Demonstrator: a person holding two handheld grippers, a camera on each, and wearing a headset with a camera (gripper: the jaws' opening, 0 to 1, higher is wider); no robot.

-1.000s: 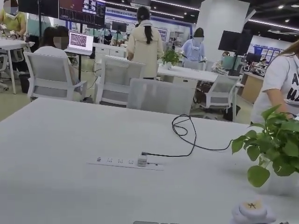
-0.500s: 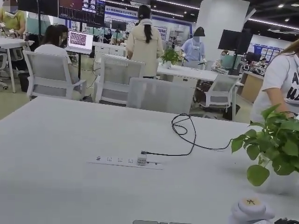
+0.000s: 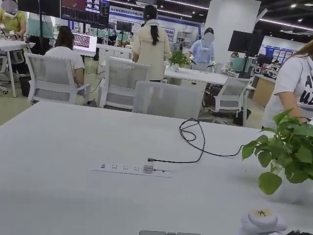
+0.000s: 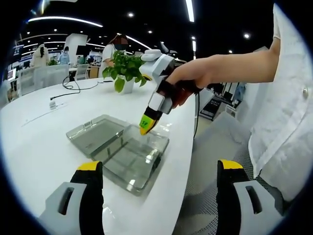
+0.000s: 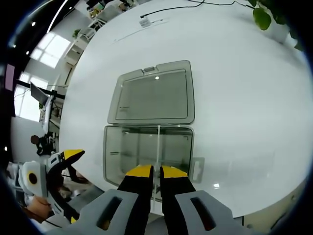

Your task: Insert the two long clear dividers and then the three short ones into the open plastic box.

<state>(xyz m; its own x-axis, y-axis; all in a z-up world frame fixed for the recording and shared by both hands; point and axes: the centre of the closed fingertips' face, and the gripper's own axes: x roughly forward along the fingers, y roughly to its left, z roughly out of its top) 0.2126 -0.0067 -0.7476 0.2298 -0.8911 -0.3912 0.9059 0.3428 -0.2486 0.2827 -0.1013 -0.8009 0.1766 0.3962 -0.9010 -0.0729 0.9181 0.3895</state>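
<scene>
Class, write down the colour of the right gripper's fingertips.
Yellow. The right gripper shows them best in the right gripper view, over the open plastic box.

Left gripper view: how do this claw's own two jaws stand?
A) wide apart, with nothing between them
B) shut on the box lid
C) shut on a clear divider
A: the left claw shows its two yellow-tipped jaws far apart at the bottom of the view, and they grip nothing.

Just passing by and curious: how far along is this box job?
Done: the plastic box lies open, lid flat. In hand: the right gripper pinches a thin clear divider inside it; the left gripper is open. Left: seemingly the other dividers, none clearly seated.
</scene>
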